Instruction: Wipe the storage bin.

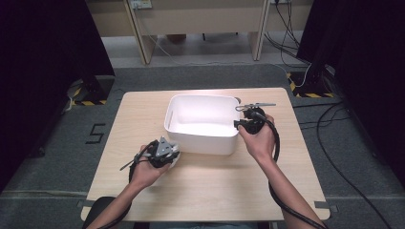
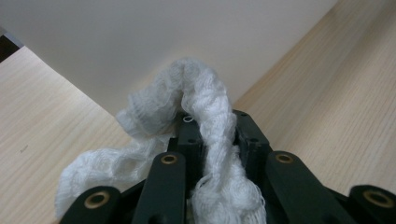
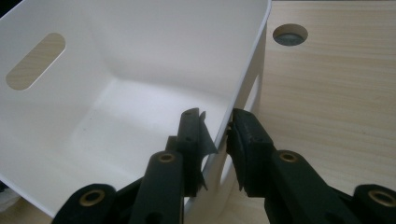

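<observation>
Centrally on the pale wood-grain table (image 1: 205, 191) sits a white plastic bin (image 1: 203, 123), a smooth rectangular tub with rounded corners, gently sloping walls and an oval handle slot (image 3: 35, 60) cut through one end wall; its inside looks bare and glossy. Just outside the bin's near left corner, the left gripper (image 1: 173, 160) is clenched on a white cloth (image 2: 205, 121), a loosely woven, gauzy piece with a crinkled, net-like texture. In the left gripper view the cloth is bunched into a thick twisted rope that arches up between the black jaws and falls over them, with a flatter fold trailing off to one side onto the wood, while the bin's plain outer wall stands close ahead. The jaws stand nearly together, with only the cloth's thickness between them. At the bin's right rim, towards its near corner, the right gripper (image 3: 215, 128) straddles the thin wall: one black jaw is inside the bin and the other outside, closed onto the plastic edge so that the pads press it from both sides. Beyond that rim, the right gripper view shows a round hole (image 3: 290, 34) in the tabletop with a grey plug in it. Each gripper is held in a bare hand, and dark cables trail back along the forearms.
</observation>
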### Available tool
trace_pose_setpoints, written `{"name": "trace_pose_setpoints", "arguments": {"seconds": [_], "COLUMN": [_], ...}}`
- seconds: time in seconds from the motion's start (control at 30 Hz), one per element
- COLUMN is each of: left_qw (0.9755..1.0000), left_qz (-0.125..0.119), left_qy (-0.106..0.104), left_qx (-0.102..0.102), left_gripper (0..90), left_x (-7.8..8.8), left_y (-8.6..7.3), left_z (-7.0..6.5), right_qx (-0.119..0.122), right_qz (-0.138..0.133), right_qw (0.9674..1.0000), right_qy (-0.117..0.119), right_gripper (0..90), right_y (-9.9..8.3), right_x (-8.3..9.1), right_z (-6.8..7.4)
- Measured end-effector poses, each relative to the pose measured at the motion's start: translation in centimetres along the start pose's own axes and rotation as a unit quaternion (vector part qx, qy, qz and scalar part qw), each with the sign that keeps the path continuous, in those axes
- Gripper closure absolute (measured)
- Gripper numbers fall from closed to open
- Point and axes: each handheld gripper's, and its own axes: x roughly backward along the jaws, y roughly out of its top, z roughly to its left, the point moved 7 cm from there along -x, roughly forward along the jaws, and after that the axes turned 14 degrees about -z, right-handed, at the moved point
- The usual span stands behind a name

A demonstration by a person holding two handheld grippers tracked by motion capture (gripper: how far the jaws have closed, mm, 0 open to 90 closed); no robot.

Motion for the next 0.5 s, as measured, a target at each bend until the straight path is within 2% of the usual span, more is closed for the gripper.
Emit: {"name": "trace_pose_setpoints", "arguments": {"seconds": [0.37,0.5], "left_qw": [0.9999,0.9998], "left_qz": [-0.014,-0.017], "left_qy": [0.004,0.006], "left_qx": [0.001,-0.008], "left_gripper": [75.4,75.4], "left_x": [0.7,1.1], "left_y": [1.4,2.1], "left_z": [0.2,0.4], "right_qx": [-0.001,-0.002], "right_qz": [-0.001,0.000], "right_qw": [1.0000,1.0000], "right_qy": [0.000,-0.001], "right_gripper": [74.2,74.1], "right_y": [0.0,0.0], "right_x": [0.0,0.0], "right_z": [0.0,0.0]}}
